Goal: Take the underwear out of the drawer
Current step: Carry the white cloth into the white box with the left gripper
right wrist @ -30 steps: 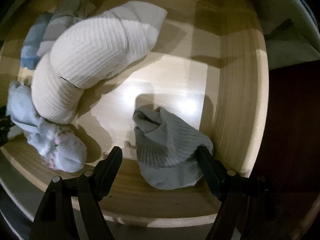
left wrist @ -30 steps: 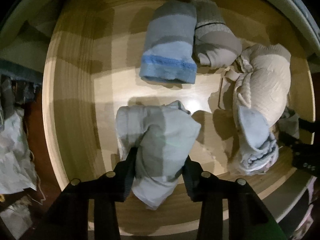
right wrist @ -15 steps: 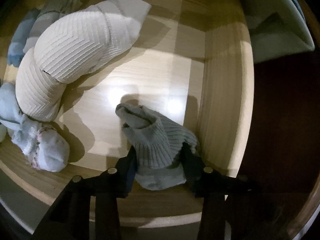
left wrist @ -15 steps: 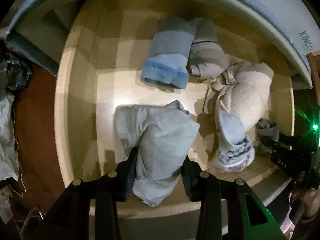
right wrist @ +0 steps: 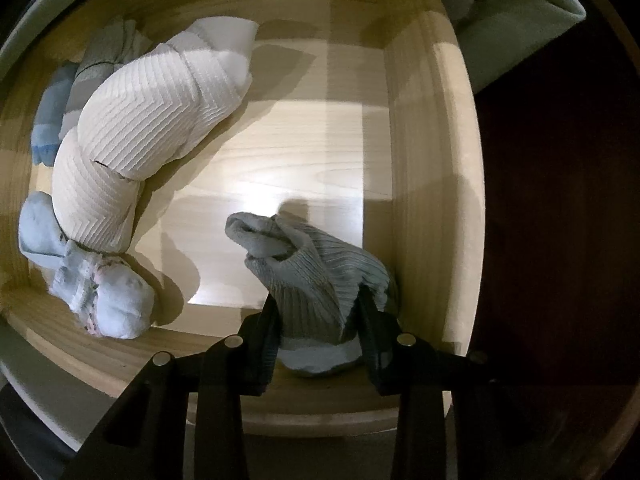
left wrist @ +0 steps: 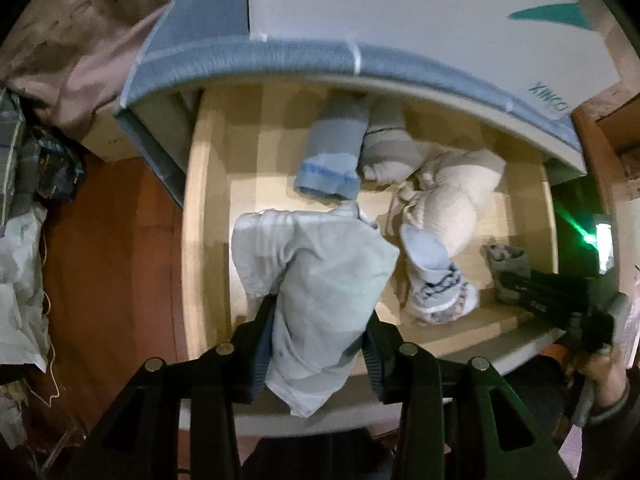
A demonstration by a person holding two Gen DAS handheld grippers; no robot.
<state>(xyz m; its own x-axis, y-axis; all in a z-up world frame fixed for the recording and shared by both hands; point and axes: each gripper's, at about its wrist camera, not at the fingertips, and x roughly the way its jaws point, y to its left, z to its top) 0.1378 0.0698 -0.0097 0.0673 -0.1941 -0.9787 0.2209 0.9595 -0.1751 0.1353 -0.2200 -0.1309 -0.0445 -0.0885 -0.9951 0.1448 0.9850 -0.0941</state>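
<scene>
My left gripper (left wrist: 318, 320) is shut on a pale grey folded underwear (left wrist: 320, 276), held above the open wooden drawer (left wrist: 208, 208). My right gripper (right wrist: 318, 318) points down into the drawer's right front corner; its jaws are closing and press on a ribbed grey underwear (right wrist: 316, 276). That gripper and its grey piece (left wrist: 506, 266) also show at the right of the left wrist view, with a person's hand (left wrist: 600, 372) behind. Still lying in the drawer are a blue roll (left wrist: 334, 156), a grey roll (left wrist: 390, 152), a cream ribbed roll (right wrist: 148, 120) and a pale blue patterned roll (right wrist: 108, 300).
A grey-edged mattress or board (left wrist: 360, 20) overhangs the drawer's back. Reddish floor (left wrist: 112, 248) with bags and cloth (left wrist: 24, 200) lies to the left. The drawer's right wall (right wrist: 424, 184) stands close to my right gripper. Bare wooden bottom (right wrist: 280, 152) shows mid-drawer.
The left gripper has risen with the pale grey underwear, so the drawer looks smaller and the overhang came into view. The right gripper's jaws closed from wide apart onto the ribbed grey underwear.
</scene>
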